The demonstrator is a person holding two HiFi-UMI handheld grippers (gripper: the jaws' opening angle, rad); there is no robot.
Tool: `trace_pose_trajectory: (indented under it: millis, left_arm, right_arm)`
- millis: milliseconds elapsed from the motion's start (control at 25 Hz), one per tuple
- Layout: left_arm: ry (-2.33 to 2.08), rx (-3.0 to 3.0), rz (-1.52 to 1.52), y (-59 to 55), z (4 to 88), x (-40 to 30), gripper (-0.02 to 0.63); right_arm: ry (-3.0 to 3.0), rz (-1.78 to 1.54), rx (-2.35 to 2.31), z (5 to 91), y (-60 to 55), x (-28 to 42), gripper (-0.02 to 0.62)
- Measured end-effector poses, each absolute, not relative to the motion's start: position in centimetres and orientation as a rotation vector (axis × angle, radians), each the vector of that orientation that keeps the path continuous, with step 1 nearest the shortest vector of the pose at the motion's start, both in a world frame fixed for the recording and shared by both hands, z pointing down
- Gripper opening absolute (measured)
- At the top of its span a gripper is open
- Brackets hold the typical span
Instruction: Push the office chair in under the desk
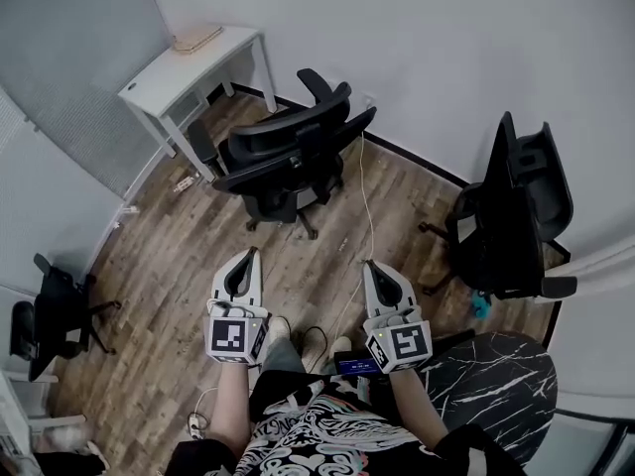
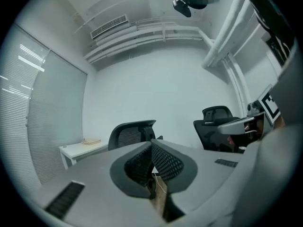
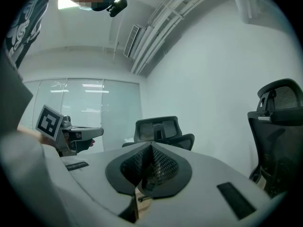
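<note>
Left gripper, right gripper — closed, empty

The office chair stands near the white desk.

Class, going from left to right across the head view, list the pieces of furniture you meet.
black chair at the left edge → white desk → office chair in the middle → black chair on the right
</note>
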State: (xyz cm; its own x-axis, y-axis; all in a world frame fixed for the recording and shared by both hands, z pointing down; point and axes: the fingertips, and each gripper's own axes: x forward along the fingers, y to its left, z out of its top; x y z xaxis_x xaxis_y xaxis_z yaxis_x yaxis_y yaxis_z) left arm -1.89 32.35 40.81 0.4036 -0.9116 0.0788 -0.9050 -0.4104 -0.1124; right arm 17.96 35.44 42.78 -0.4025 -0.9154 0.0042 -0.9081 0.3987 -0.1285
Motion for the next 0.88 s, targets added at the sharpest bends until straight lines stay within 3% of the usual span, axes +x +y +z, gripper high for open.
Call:
trace_pose_trajectory:
  millis: [880]
  left_arm:
    - [1.500,-2.675,-0.100,22.5,41.6,-3.3,0.017]
  right_arm:
    - [2.558,-0.144,-1.843,43.4,25.9,16.1,0.014]
